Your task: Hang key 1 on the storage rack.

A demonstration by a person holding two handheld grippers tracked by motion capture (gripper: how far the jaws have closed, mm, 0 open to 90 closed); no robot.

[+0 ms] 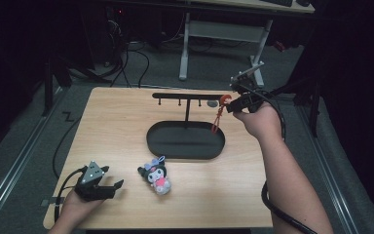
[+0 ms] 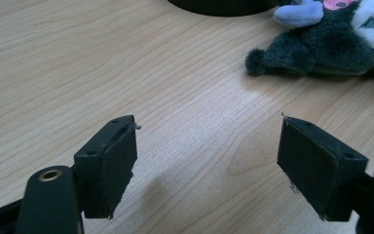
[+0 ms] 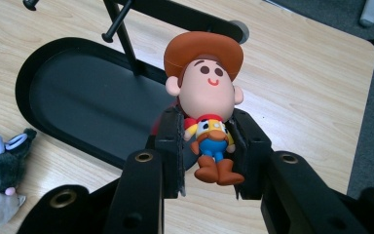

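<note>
Cowboy figure (image 3: 209, 97) sits clamped by its torso between the jaws of the right tongs (image 3: 207, 151), raised above the counter (image 1: 126, 126) beside the end of the black hanger stand (image 1: 185, 139). An orange clip (image 1: 217, 119) dangles below these tongs. Left tongs (image 2: 207, 161) rest released on the counter, with the dark plush toy (image 2: 321, 46) just ahead of them.

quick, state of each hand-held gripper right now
Left hand-held gripper: open, holding nothing, low over the table.
Right hand-held gripper: shut on the cowboy figure, beside the black stand.
</note>
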